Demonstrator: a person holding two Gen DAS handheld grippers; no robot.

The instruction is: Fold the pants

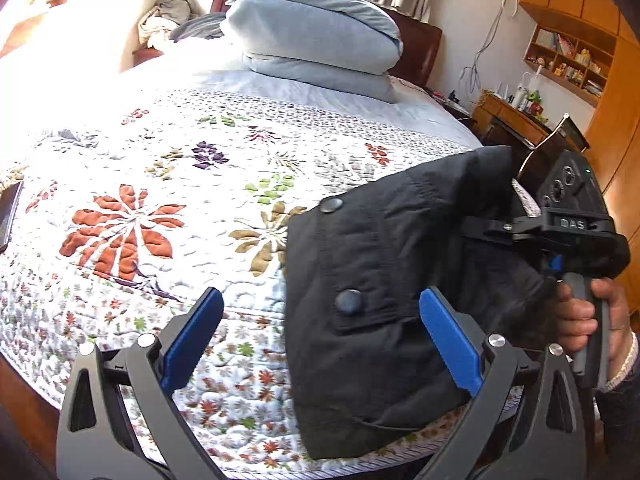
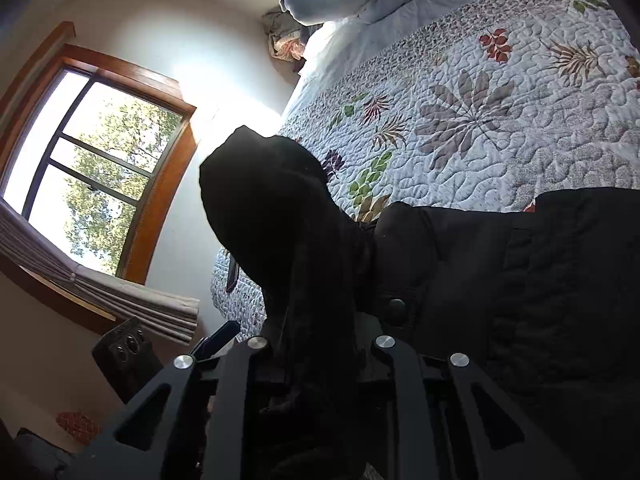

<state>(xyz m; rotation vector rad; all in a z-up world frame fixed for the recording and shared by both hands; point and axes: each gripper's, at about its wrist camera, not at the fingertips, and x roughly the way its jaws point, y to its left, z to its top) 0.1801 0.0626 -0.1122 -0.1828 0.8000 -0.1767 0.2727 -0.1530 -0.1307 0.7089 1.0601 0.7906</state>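
Two tools: the left tool point(image 1: 320, 336) gapes empty, the right tool point(image 2: 316, 360) pinches the black pants point(image 1: 380, 280).

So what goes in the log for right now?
left gripper: open, empty | right gripper: shut on black pants, lifting one end | pants partly on quilt

Hard daylight from the window point(image 2: 92, 168) blows out the quilt point(image 1: 132, 184) — fisheye edges bend, corners darken.

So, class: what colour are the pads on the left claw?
Blue pads on the left claw, clearest in the left wrist view.
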